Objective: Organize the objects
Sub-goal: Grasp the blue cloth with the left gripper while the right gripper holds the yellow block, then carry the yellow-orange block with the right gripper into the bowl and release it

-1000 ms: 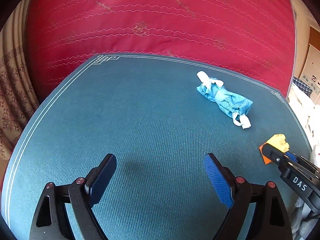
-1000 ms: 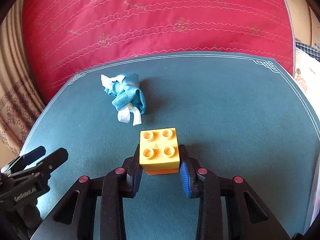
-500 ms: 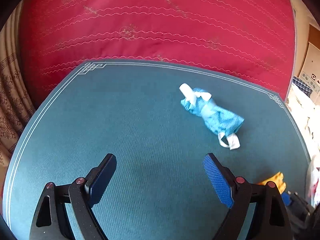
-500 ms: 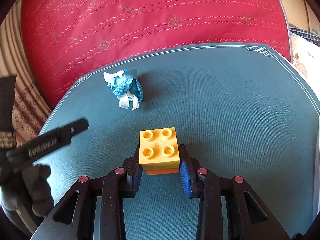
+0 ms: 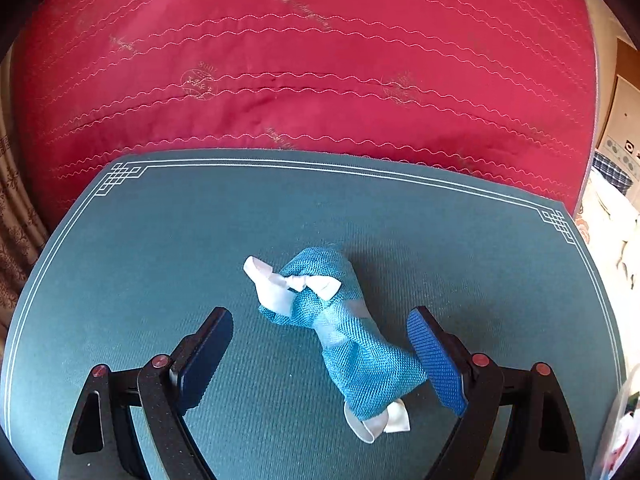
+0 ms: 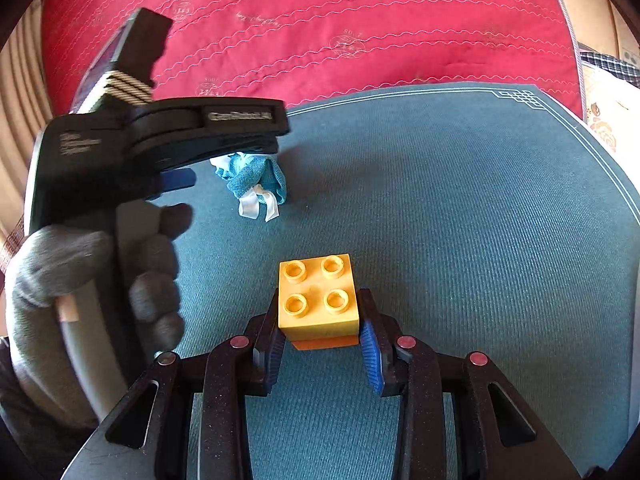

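A blue cloth bundle [image 5: 360, 360] tied with white ribbons lies on the teal mat [image 5: 160, 240]. My left gripper [image 5: 320, 316] stands open around it, one pad on each side, and neither pad presses on it. In the right wrist view the same bundle [image 6: 252, 178] shows under the left gripper [image 6: 272, 136], which a grey-gloved hand [image 6: 60, 272] holds. My right gripper [image 6: 320, 308] is shut on a yellow brick [image 6: 316, 292] that sits on an orange one, above the mat [image 6: 480, 240].
A red quilted bedcover [image 5: 320, 60] rises behind the mat's far edge. A patterned curtain [image 5: 12, 220] hangs at the left. Light cloths and boxes [image 5: 612, 208] crowd the right edge of the mat.
My left gripper has travelled across the mat to the cloth bundle, which now lies between its open jaws. The right gripper has stayed put with the brick.
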`<action>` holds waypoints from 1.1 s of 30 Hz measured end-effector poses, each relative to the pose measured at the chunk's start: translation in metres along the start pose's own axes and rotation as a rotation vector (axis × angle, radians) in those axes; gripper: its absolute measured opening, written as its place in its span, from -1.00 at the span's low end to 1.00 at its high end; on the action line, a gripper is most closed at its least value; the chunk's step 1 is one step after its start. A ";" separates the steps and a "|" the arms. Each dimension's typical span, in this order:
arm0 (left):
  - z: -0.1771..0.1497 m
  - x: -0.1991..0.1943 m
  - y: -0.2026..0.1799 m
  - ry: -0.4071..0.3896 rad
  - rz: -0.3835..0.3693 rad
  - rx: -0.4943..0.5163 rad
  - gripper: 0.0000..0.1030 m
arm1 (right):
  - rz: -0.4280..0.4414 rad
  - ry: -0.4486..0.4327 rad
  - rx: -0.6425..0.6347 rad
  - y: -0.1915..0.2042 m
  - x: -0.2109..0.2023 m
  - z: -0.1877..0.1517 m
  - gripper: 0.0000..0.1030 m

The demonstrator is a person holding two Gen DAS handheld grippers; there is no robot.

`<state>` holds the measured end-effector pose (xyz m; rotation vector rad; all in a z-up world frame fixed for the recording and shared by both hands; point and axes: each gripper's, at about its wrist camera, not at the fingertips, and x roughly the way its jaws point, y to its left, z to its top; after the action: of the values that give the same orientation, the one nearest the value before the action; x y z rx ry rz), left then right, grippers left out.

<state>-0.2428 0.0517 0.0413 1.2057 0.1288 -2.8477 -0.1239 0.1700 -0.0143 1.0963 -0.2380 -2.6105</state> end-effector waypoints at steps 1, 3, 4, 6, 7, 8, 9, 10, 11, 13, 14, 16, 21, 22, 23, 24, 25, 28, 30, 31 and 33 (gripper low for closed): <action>-0.001 0.003 -0.001 0.000 0.004 0.005 0.78 | 0.000 0.000 0.001 0.000 0.000 0.000 -0.32; 0.000 0.009 -0.003 0.009 0.011 0.014 0.69 | 0.000 0.000 0.001 0.000 0.000 0.000 -0.31; 0.001 0.013 -0.004 0.021 0.007 0.009 0.57 | 0.001 0.000 0.001 0.000 0.000 0.000 -0.31; 0.001 0.021 -0.002 0.051 -0.003 -0.017 0.46 | 0.000 0.001 0.001 0.000 0.000 0.000 -0.31; -0.001 0.023 -0.001 0.058 -0.007 -0.024 0.41 | 0.000 0.001 0.001 0.000 -0.001 0.000 -0.31; -0.002 0.024 0.000 0.062 -0.014 -0.028 0.41 | 0.000 0.001 0.002 0.001 -0.001 0.000 -0.31; -0.003 0.025 0.001 0.056 -0.021 -0.030 0.40 | 0.000 0.001 0.002 0.001 -0.001 0.000 -0.31; -0.004 0.023 0.001 0.049 -0.025 -0.025 0.38 | 0.000 0.001 0.001 0.001 -0.001 0.000 -0.31; -0.005 0.023 0.000 0.045 -0.031 -0.022 0.36 | 0.000 0.001 0.001 0.001 -0.001 0.000 -0.31; -0.007 0.022 0.001 0.040 -0.055 -0.020 0.19 | 0.000 0.002 0.002 0.001 -0.001 0.000 -0.31; -0.009 0.020 0.001 0.040 -0.066 -0.018 0.15 | 0.000 0.002 0.002 0.001 -0.001 0.000 -0.32; -0.011 0.017 0.001 0.040 -0.074 -0.004 -0.28 | 0.000 0.002 0.002 0.001 -0.001 0.000 -0.31; -0.018 0.007 0.003 0.033 -0.074 -0.002 -0.29 | 0.001 0.002 0.003 0.001 -0.002 0.000 -0.31; -0.020 0.003 0.004 0.028 -0.070 -0.004 -0.29 | 0.001 0.002 0.003 0.002 -0.002 0.000 -0.31; -0.022 -0.001 0.006 0.020 -0.064 -0.006 -0.29 | 0.000 0.002 0.002 0.002 -0.002 0.000 -0.31; -0.024 -0.006 0.006 0.010 -0.057 -0.007 -0.29 | 0.000 0.002 0.002 0.002 -0.002 0.000 -0.31; -0.027 -0.011 0.007 0.000 -0.049 -0.008 -0.29 | 0.000 0.002 0.002 0.002 -0.002 0.000 -0.31; -0.036 -0.026 0.011 -0.023 -0.027 -0.015 -0.29 | 0.000 0.002 0.002 0.002 -0.002 0.000 -0.31; -0.043 -0.033 0.015 -0.030 -0.010 -0.023 -0.29 | 0.000 0.002 0.002 0.002 -0.002 0.000 -0.31; -0.046 -0.036 0.018 -0.030 -0.003 -0.029 -0.29 | -0.001 0.002 0.002 0.002 -0.002 0.000 -0.31; -0.053 -0.041 0.023 -0.025 0.005 -0.045 -0.29 | 0.000 0.002 0.003 0.002 -0.002 0.000 -0.31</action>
<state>-0.1751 0.0339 0.0325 1.1602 0.1872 -2.8378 -0.1221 0.1689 -0.0120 1.1001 -0.2414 -2.6097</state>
